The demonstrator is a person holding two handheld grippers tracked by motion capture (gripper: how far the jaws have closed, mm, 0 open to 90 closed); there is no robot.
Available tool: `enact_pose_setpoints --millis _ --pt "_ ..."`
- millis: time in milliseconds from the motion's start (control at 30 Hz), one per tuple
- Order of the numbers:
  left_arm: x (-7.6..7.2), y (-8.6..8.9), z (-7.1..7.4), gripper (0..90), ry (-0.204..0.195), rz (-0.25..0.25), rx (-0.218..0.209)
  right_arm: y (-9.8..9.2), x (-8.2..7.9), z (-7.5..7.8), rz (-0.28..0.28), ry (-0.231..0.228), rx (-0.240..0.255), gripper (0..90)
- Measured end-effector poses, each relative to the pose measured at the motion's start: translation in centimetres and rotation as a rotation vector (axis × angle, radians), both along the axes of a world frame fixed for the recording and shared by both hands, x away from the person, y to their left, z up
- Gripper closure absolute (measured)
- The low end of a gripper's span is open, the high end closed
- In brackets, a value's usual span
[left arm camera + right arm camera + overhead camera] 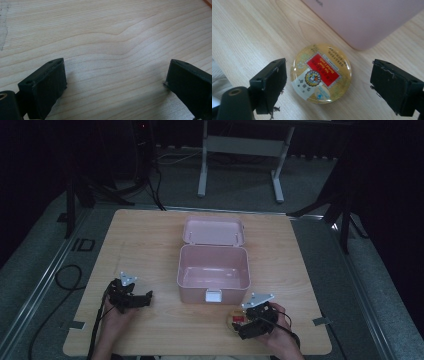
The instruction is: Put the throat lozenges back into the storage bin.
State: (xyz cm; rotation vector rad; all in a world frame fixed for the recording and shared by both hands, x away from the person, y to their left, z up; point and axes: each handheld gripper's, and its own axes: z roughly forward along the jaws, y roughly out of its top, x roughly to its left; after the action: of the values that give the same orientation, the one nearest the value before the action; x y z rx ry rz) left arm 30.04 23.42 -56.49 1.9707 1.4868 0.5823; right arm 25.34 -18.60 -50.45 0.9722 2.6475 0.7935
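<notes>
Right gripper: jaws spread wide, nothing held, straddling a round tin that lies flat on the table; neither pad touches it, a gap showing on each side. In the high view this gripper sits at the near right edge, a hand behind it

Tin: gold, glossy domed lid, red label with small print too fine to read. Lies just in front of the box, near its front wall but apart from it; in the high view the tin rests below the box's right front corner

Left gripper: jaws likewise wide apart, empty, over bare wood. In the high view it rests at the near left, well apart from the tin, its cable trailing off the table edge

Box: pink, open, interior bare as far as can be seen; white latch at the front; lid thrown back behind, lying on the table

Step in hand, as judged: approach done, grasp of the tin not yet made. Next move calls for closing the right jaws squarely on the tin's rim, low enough to catch the side rather than the slippery dome, then a lift clear of the front wall before carrying it over the box
</notes>
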Motion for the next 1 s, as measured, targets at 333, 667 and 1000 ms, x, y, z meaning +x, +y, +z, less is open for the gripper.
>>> enact_pose_setpoints --millis 333,667,1000 --pt "0.0 0.0 0.0 3.3 0.000 0.000 0.000 0.8 0.3 -0.8 0.016 0.032 -0.016 12.9" --pt "0.0 0.0 0.0 3.3 0.000 0.000 0.000 1.4 0.5 -1.5 0.028 0.042 -0.041 12.8" --pt "0.0 0.0 0.0 3.3 0.000 0.000 0.000 1.6 0.8 -2.0 0.034 0.061 -0.062 13.1"
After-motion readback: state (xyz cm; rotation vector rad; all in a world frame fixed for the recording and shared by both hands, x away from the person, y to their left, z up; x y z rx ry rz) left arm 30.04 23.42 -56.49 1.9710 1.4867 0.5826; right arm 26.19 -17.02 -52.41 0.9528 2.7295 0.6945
